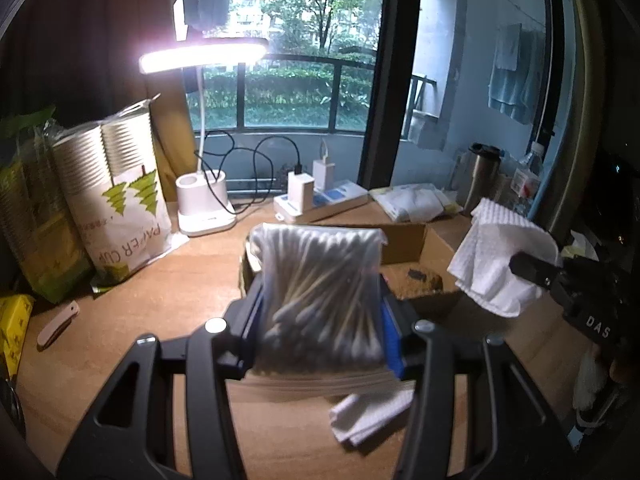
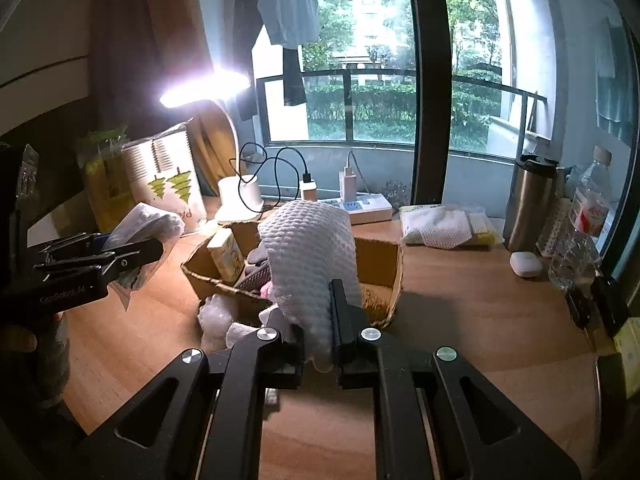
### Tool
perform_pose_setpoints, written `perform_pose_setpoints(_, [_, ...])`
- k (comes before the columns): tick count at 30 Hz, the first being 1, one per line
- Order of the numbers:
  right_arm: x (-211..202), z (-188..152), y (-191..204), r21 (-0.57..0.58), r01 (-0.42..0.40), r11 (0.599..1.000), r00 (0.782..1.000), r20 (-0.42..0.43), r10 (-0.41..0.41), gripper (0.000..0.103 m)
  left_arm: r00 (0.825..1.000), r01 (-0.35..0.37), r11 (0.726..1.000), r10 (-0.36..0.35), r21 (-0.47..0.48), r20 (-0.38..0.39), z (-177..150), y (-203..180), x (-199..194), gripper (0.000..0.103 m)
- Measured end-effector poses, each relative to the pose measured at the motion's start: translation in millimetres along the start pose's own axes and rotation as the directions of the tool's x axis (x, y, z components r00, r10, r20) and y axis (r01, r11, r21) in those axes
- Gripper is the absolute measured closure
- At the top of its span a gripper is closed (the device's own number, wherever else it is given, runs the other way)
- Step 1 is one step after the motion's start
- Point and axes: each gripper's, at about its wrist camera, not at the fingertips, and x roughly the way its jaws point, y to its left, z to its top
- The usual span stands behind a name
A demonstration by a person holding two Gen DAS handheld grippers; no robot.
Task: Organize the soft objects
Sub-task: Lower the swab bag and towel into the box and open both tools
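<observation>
L gripper is closed down on a clear bag of cotton swabs, fingers pinching the bag's lower half w/ the top standing upright above them, held over the desk just short of the cardboard box. R gripper is clamped tight on a white waffle-weave cloth, which bunches up and flops forward over the box; the box already holds several soft bits, though what they are is hard to tell from here.

Handling, as I judge it: swab bag is light, film is slick and crinkly, contents shift inside, so a grip across the packed middle is safer than the loose top edge, which would prob. slide out. Cloth is v. light, limp, no shape of its own; it'll drape wherever let go. Pinch at a folded, thick bunch so layers don't peel apart. Nothing here is fragile; squeeze freely.

Another small folded white cloth lies on the desk below the L gripper, not yet boxed.
</observation>
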Motion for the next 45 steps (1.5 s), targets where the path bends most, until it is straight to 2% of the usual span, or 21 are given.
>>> perform_pose_setpoints(6, [12,10,-7,0.002,-0.003,1.000,1.000,0.012,0.003,0.091,1.000,0.000,1.000,0.000,-0.007,0.016,9,1,16,0.053])
perform_pose_setpoints(23, [67,21,-27,0.028,-0.017,0.999,1.000,-0.005,0.017,0.091,1.000,-0.004,0.999,0.003,-0.036,-0.018,11,10,79,0.053])
perform_pose_setpoints(38, [133,-1,-45,0.044,-0.004,0.999,0.991,-0.133,0.010,0.091,0.989,0.017,0.999,-0.023,-0.039,-0.144,-9,8,136,0.052])
perform_pose_setpoints(41, [146,-9,-45,0.037,0.009,0.999,0.986,-0.164,-0.003,0.091,0.989,-0.003,1.000,0.001,-0.012,-0.151,-13,5,140,0.052])
perform_pose_setpoints(45, [147,-10,-40,-0.003,0.031,1.000,0.987,-0.158,-0.031,0.091,0.989,-0.023,1.000,0.026,0.021,-0.147,-16,-1,142,0.051])
